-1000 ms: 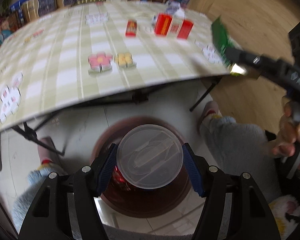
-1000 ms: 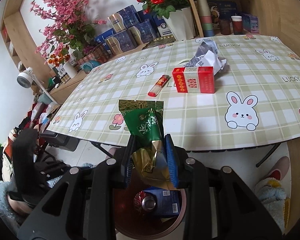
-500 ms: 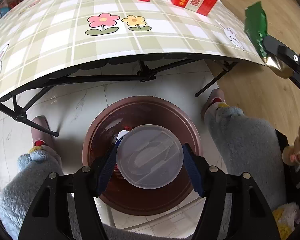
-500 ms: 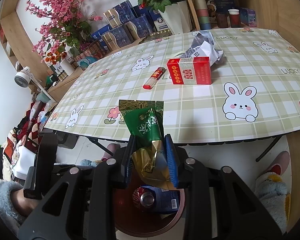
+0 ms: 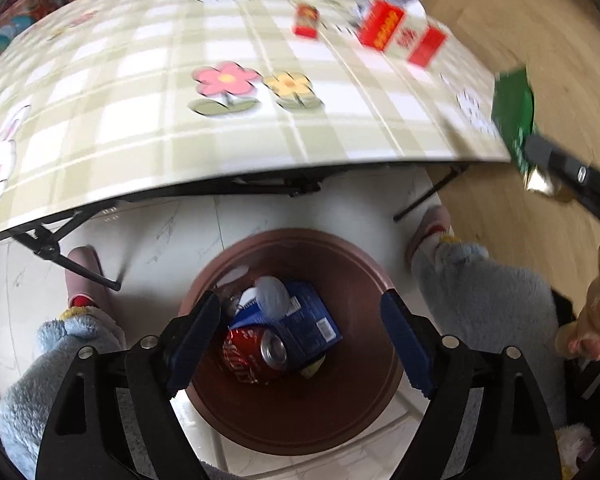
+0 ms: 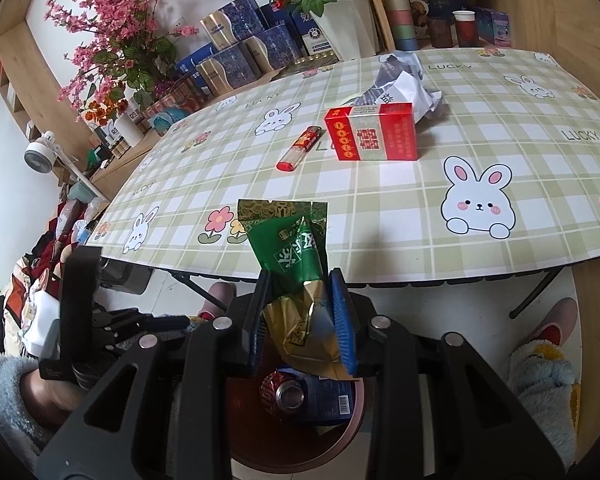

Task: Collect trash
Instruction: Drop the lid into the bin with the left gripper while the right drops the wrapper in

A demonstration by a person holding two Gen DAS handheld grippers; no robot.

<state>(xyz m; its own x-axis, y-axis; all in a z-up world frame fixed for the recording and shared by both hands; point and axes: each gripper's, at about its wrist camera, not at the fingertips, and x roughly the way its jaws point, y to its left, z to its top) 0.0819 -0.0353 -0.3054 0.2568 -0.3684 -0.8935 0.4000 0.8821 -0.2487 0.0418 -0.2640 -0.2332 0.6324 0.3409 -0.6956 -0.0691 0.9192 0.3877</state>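
My left gripper (image 5: pixel 300 308) hangs over the brown bin (image 5: pixel 300 240), its jaws opening with nothing pressed between them. Below it a blurred pale round lid (image 5: pixel 274 294) is inside the bin, over a blue carton (image 5: pixel 308 326) and a red can (image 5: pixel 256 354). My right gripper (image 6: pixel 302 312) is shut on a green and gold wrapper (image 6: pixel 296 248), held above the same bin (image 6: pixel 340 440) at the table's front edge. The wrapper (image 5: pixel 514 120) also shows at the right of the left wrist view.
On the checked table (image 6: pixel 420 200) lie a red cigarette box (image 6: pixel 372 132), a red lighter (image 6: pixel 300 148) and crumpled paper (image 6: pixel 404 84). Shelves with boxes, cups and flowers stand behind. A person's fleece-clad legs (image 5: pixel 480 292) and slippers flank the bin on the tiled floor.
The left jaws have spread and the clear lid has left them and dropped into the bin. The right gripper keeps the wrapper in the same place.
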